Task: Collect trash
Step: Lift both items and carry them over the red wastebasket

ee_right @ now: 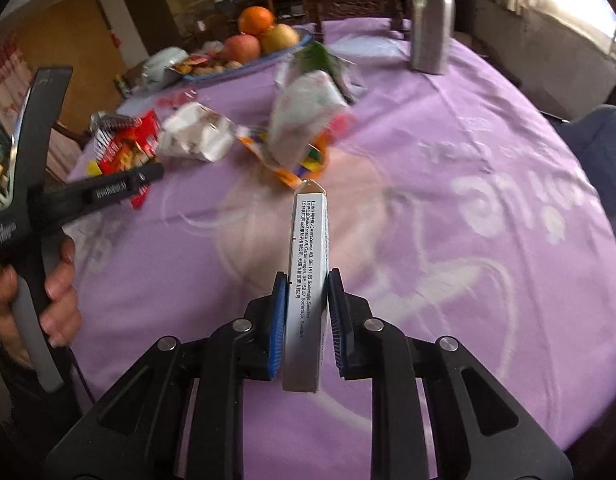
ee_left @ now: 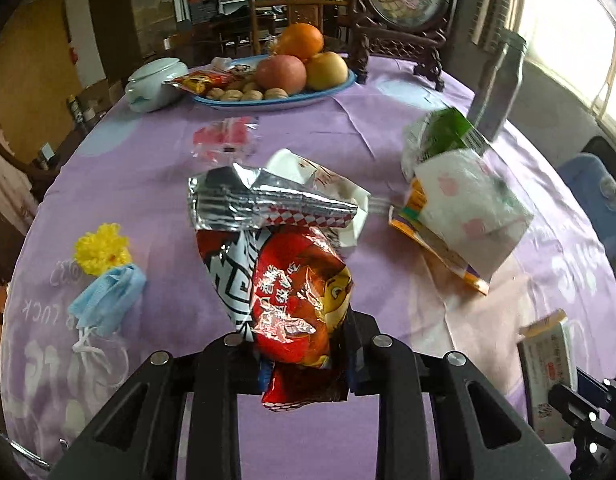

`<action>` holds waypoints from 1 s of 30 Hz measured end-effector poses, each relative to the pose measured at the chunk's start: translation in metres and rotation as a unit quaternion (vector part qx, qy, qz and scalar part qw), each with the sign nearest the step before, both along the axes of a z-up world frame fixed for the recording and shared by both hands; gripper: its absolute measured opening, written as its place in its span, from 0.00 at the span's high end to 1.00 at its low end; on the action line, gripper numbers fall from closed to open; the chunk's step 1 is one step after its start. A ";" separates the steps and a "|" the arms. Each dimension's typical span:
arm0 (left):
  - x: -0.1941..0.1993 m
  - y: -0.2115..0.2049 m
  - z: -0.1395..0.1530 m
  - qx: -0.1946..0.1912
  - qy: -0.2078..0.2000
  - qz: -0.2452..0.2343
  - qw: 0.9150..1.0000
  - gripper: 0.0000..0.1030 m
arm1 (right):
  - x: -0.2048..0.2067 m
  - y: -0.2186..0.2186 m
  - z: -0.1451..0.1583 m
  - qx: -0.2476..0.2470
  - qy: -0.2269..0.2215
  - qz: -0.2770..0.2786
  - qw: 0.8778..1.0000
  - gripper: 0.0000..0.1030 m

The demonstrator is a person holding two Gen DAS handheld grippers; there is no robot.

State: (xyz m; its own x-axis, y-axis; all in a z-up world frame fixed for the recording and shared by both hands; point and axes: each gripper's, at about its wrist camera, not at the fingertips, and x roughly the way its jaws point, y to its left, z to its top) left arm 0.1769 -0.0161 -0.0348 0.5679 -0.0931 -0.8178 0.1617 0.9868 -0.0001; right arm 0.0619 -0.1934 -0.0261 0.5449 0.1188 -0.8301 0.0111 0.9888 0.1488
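1. The left gripper (ee_left: 304, 354) is clamping a red snack wrapper (ee_left: 302, 300) between its closed fingers at 6 o'clock in the left wrist view, the wrapper standing up over the purple tablecloth (ee_left: 156, 184).
2. The right gripper (ee_right: 307, 320) is pinching a white medicine box (ee_right: 308, 280) edge-on between its blue pads (ee_right: 278, 324), at 6 o'clock in the right wrist view; the jaws are closed as far as the box's width allows.
3. A blue face mask (ee_left: 108, 300) is lying at 9 o'clock of the left view, touching a yellow knitted flower (ee_left: 102, 252) just beyond it.
4. A silver foil wrapper (ee_left: 264, 200) is sitting just behind the red one, near the centre, overlapping a crumpled white carton (ee_left: 323, 180).
5. A white tissue pack (ee_left: 467, 208) is resting on an orange wrapper (ee_left: 431, 248) at 3 o'clock, with a green package (ee_left: 447, 132) just beyond.
6. A clear red-printed wrapper (ee_left: 226, 138) is lying toward 12 o'clock.
7. A blue fruit plate (ee_left: 276, 100) carrying an apple (ee_left: 280, 73), an orange (ee_left: 302, 40) and walnuts is sitting at 12 o'clock, a pale lidded jar (ee_left: 154, 82) beside it at 11 o'clock.
8. A steel bottle (ee_right: 431, 16) is standing at 1 o'clock of the right view.
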 end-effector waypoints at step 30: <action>-0.079 -0.075 0.007 0.020 -0.051 -0.175 0.983 0.73 | -0.103 -0.103 0.002 0.108 -0.052 -0.112 0.986 0.76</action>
State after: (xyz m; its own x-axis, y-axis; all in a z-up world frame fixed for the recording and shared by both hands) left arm 0.0976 -0.0915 -0.0278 0.5862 -0.2671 -0.7649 0.4893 0.8692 0.0715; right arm -0.0410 -0.2968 -0.0236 0.6589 0.1540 -0.7363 0.1986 0.9084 0.3678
